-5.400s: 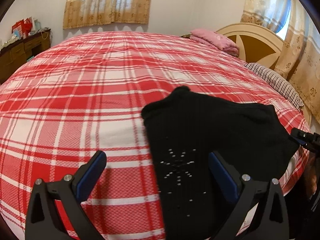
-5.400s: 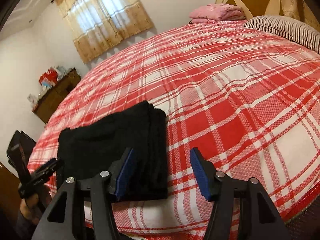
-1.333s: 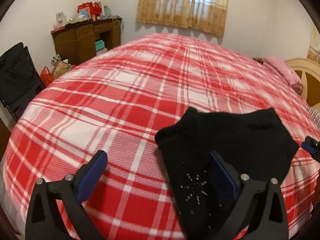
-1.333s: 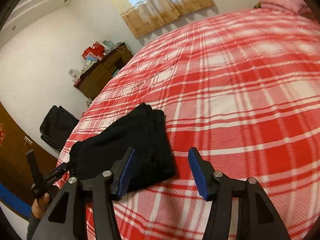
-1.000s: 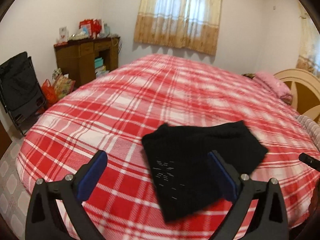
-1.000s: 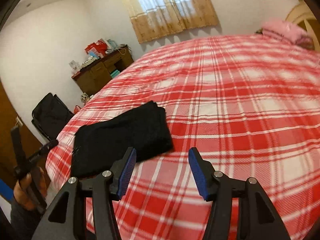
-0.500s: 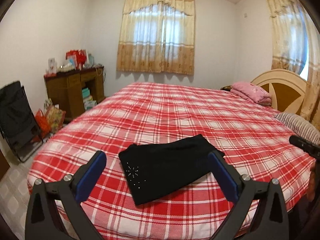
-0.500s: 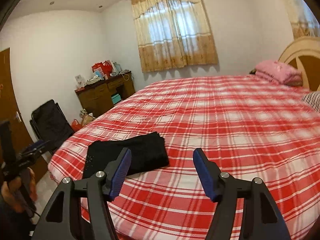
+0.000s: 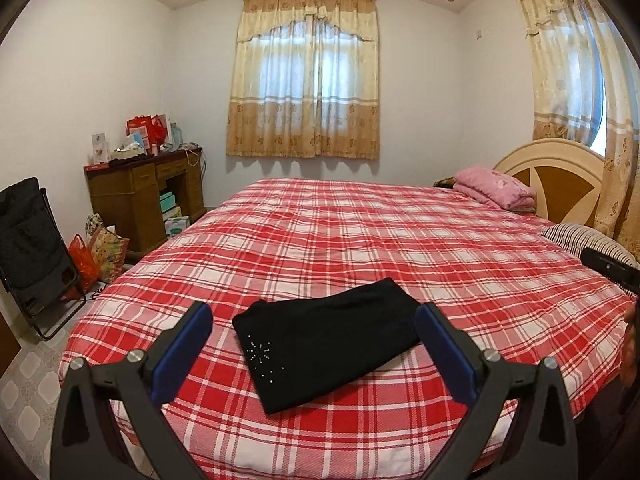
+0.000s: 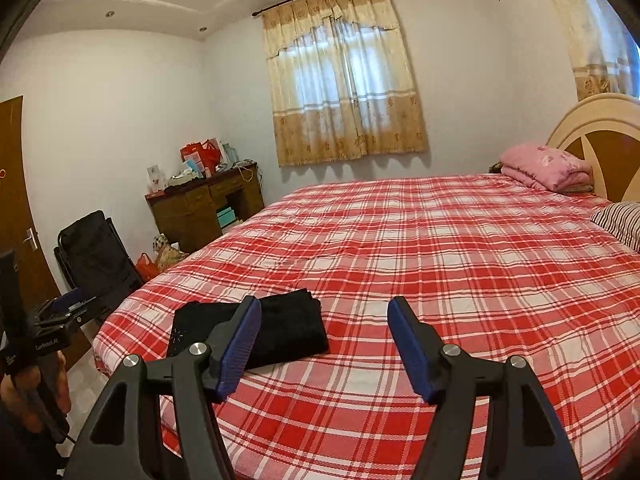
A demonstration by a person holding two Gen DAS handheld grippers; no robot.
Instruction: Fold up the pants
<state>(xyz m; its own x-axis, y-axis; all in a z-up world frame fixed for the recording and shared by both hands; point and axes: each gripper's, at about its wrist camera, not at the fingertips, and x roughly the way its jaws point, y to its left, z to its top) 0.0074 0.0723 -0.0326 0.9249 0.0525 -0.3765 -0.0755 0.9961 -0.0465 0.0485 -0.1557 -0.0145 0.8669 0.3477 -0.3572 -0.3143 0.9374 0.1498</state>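
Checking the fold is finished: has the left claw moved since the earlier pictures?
Yes. The left claw has pulled back and up from the folded pants; the desk and window now show.

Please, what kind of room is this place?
A home bedroom, most likely: a large bed with a red plaid cover, a striped pillow by the headboard, and folded black pants lying on it.

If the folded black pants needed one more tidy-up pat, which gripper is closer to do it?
Probably the left gripper: its view frames the folded black pants on the red plaid bedspread squarely between open jaws. The right gripper, also open, sees them off to one side, with bare bedspread between its jaws.
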